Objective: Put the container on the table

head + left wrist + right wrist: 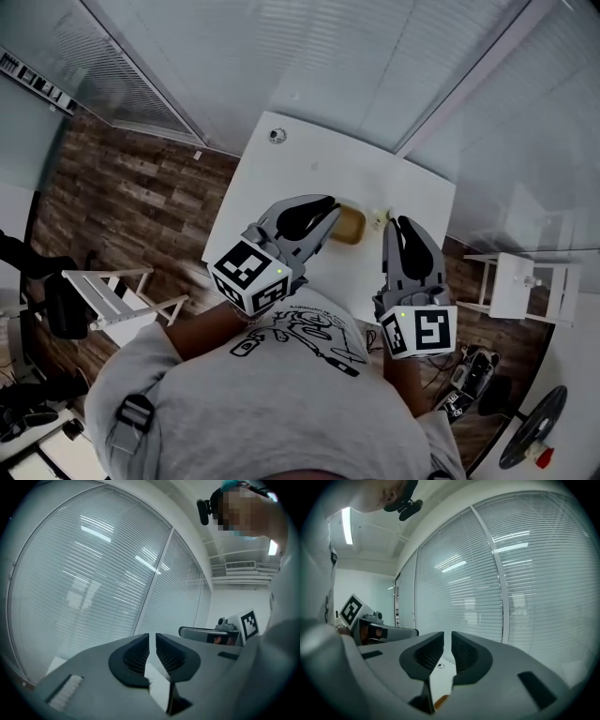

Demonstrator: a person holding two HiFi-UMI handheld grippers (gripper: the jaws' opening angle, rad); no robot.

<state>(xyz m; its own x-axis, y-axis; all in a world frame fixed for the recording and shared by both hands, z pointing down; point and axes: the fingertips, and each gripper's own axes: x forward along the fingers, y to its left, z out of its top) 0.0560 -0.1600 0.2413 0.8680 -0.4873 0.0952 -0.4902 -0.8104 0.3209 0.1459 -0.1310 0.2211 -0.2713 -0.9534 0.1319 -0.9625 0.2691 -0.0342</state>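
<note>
A brown container (349, 225) stands on the white table (281, 202), seen between my two grippers in the head view. My left gripper (328, 208) is held up just left of it, jaws shut and empty (152, 637). My right gripper (397, 223) is up on its right side, jaws closed together with nothing between them (447, 634). Under the right jaws an orange sliver of the container (440, 700) shows above the table (440, 679). A small pale object (378, 218) sits right beside the container. Both gripper views look level at the window blinds.
A small round fitting (276, 135) lies at the table's far corner. Window blinds (375, 66) run behind the table. A white folding rack (112, 295) stands on the wood floor at the left, a white stool (525, 286) at the right.
</note>
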